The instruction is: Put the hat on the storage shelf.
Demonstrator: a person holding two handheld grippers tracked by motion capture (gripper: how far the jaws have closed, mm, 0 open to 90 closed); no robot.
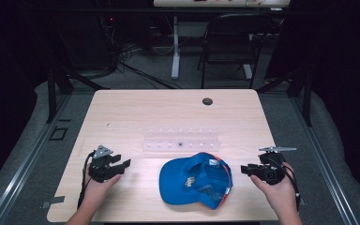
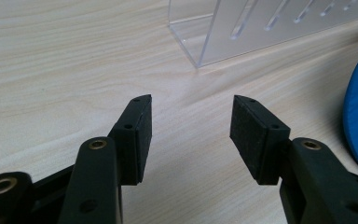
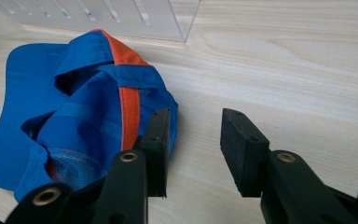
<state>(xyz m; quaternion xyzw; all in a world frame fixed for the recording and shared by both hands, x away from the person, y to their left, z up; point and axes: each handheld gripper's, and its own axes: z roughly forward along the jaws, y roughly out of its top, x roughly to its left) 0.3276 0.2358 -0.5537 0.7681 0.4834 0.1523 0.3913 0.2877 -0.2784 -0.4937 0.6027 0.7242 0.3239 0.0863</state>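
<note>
We had the blue cap (image 1: pixel 196 180) lying between both grippers; right gripper (image 1: pixel 248 169) sat nearer its crown, left gripper (image 1: pixel 123 166) farther off, both open and empty

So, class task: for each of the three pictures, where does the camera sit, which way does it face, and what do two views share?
High view: above the near edge, facing forward and down on the table; both hands and forearms show.
Left gripper view: rides the left gripper, facing its open fingers and the clear rack.
Right gripper view: rides the right gripper, facing the blue cap.
Shared: cap and rack.
</note>
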